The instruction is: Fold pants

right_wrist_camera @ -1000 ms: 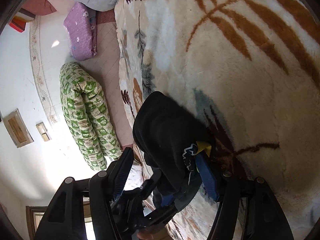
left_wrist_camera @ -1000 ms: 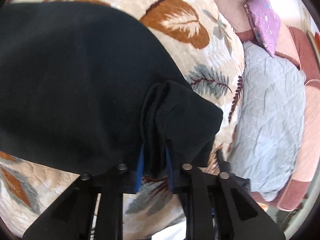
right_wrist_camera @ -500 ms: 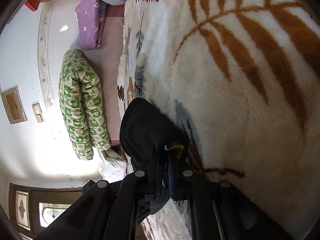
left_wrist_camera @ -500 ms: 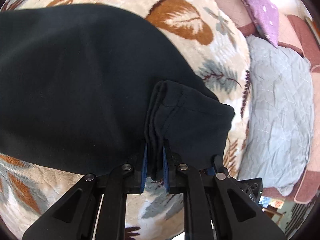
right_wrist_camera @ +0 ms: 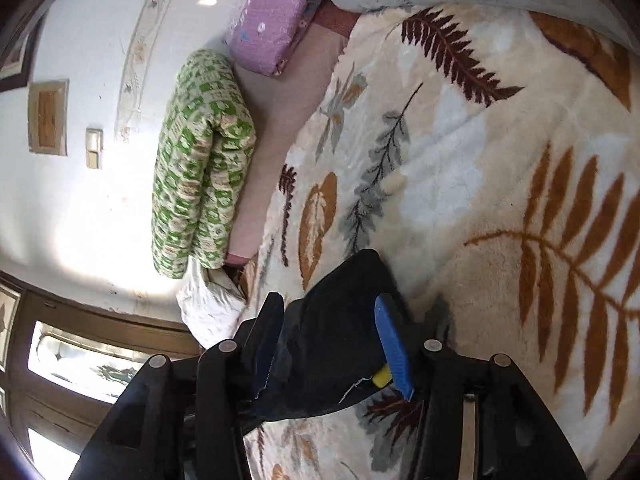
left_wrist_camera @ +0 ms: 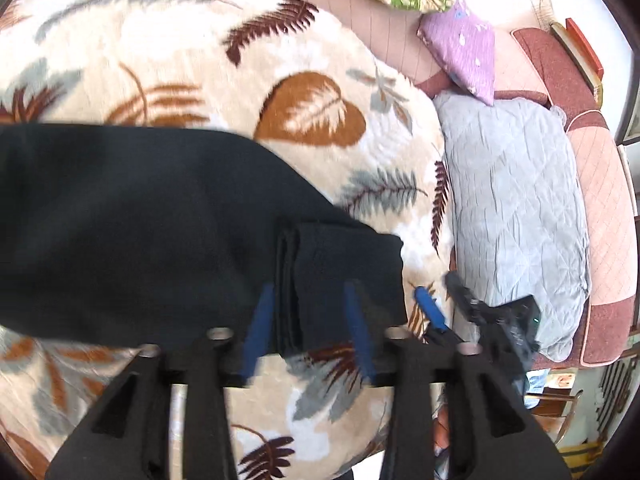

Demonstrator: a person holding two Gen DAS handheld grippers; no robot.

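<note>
Now both grippers tilted downward, opening (pants (left_wrist_camera: 160,220) between fingers (left_wrist_camera: 260,328)).

We see black pants (left_wrist_camera: 140,220) on a cream blanket (left_wrist_camera: 200,60) printed with rust, grey and maroon leaves, beside a lilac pillow (left_wrist_camera: 464,40) and a green-patterned quilt (right_wrist_camera: 200,160).
</note>
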